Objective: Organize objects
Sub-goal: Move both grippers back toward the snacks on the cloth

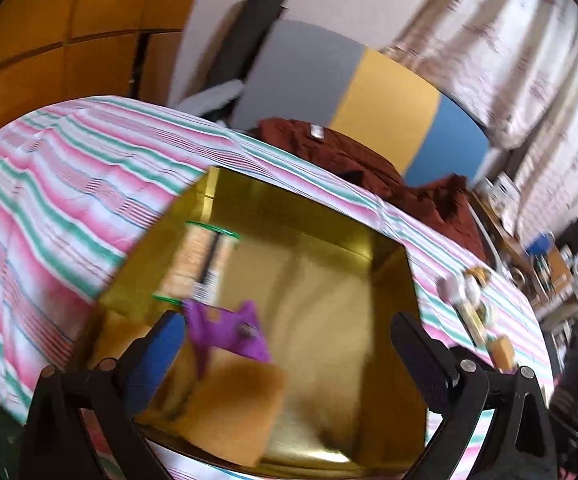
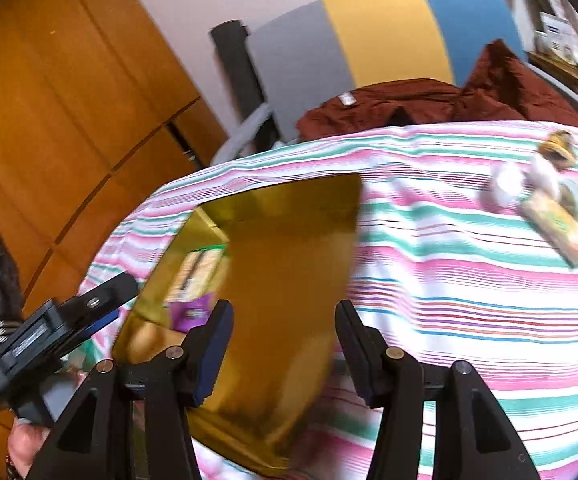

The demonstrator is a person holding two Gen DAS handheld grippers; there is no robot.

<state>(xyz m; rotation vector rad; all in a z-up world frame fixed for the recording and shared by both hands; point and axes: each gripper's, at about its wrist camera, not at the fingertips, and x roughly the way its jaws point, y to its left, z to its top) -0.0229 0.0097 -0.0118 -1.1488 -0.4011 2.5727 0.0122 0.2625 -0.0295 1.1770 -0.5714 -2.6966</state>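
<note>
A shiny gold box (image 1: 321, 280) sits open on the striped cloth (image 1: 69, 184); it also shows in the right wrist view (image 2: 281, 264). Inside lie a purple packet (image 1: 225, 332), a tan block (image 1: 233, 412) and a green-edged packet (image 1: 205, 256). My left gripper (image 1: 285, 344) is open and empty over the box. My right gripper (image 2: 285, 328) is open and empty above the box's right rim. Several loose snacks (image 2: 545, 196) lie on the cloth at the right, also visible in the left wrist view (image 1: 473, 300).
The left gripper body (image 2: 49, 344) shows at the left of the right wrist view. A dark red garment (image 2: 409, 104) lies beyond the table by a grey, yellow and blue panel (image 2: 381, 28). Orange wooden cabinets (image 2: 49, 120) stand at left.
</note>
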